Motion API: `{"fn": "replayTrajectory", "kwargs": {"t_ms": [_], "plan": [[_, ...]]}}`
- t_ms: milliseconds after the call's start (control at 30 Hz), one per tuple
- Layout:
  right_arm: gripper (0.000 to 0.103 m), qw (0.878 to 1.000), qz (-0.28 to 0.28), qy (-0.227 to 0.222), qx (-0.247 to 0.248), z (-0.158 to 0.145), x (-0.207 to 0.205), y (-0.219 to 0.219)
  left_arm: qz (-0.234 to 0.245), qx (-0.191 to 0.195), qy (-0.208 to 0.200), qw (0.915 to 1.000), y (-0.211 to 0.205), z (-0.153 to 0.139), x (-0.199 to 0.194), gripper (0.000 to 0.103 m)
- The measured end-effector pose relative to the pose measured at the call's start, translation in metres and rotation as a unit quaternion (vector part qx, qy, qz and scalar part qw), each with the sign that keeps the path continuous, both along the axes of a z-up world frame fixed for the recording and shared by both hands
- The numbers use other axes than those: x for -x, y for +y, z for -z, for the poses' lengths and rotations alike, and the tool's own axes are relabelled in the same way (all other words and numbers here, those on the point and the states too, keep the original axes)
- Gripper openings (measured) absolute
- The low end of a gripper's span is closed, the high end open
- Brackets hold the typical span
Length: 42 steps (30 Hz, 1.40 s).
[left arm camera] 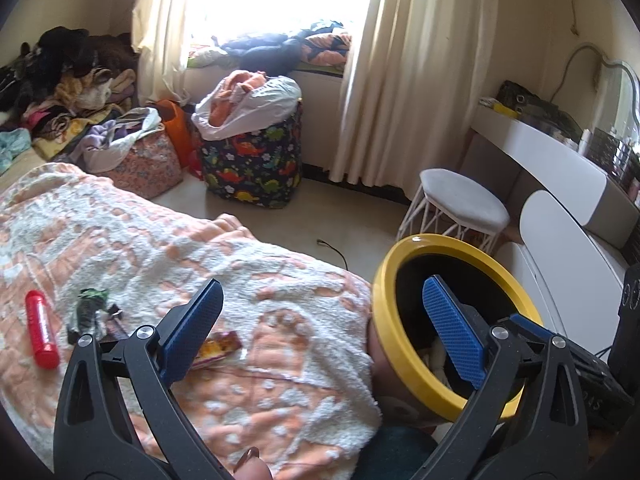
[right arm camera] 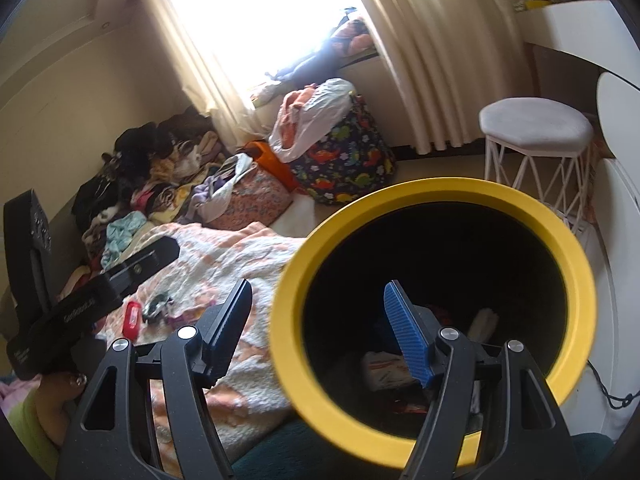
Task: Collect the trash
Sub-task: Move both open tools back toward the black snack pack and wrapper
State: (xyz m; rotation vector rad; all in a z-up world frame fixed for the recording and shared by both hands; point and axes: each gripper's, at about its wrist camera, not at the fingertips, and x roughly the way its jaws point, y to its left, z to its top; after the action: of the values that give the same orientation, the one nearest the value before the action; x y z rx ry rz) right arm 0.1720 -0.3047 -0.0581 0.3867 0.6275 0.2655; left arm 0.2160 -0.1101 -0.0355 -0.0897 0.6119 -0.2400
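On the fleecy blanket (left arm camera: 248, 264) lie light, crinkly wrappers (left arm camera: 218, 347) and a stiff red tube (left arm camera: 40, 330). My left gripper (left arm camera: 320, 328) is spread and empty; my right gripper (right arm camera: 320, 328) straddles the bin rim (right arm camera: 288, 312), whether gripping I cannot tell. I'd pinch each wrapper mid-body.

A dinosaur-print basket (left arm camera: 252, 164) stuffed with laundry stands at centre below the curtains (left arm camera: 404, 72). A white stool (left arm camera: 460, 208) sits to the right, and a clothes pile (left arm camera: 68, 92) fills the upper left.

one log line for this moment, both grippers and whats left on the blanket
left gripper: open, empty | right gripper: open, empty | bin: trash inside | blanket: red tube, wrappers left
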Motion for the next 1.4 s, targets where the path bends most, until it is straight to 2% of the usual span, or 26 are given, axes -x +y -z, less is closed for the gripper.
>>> {"fn": "replayTrajectory", "kwargs": {"t_ms": [700, 1067, 1400], "plan": [[0.067, 0.995, -0.089, -0.002, 0.034, -0.006, 0.012, 0.081, -0.071, 0.025, -0.005, 0.9971, 0.071, -0.004, 0.007, 0.092], [0.069, 0.989, -0.134, 0.004, 0.059, -0.002, 0.013, 0.124, -0.107, 0.034, -0.002, 0.9937, 0.108, 0.002, 0.009, 0.092], [0.069, 0.987, -0.141, 0.026, 0.070, 0.005, -0.007, 0.150, -0.155, 0.039, 0.012, 0.9871, 0.158, 0.011, 0.002, 0.092]]}}
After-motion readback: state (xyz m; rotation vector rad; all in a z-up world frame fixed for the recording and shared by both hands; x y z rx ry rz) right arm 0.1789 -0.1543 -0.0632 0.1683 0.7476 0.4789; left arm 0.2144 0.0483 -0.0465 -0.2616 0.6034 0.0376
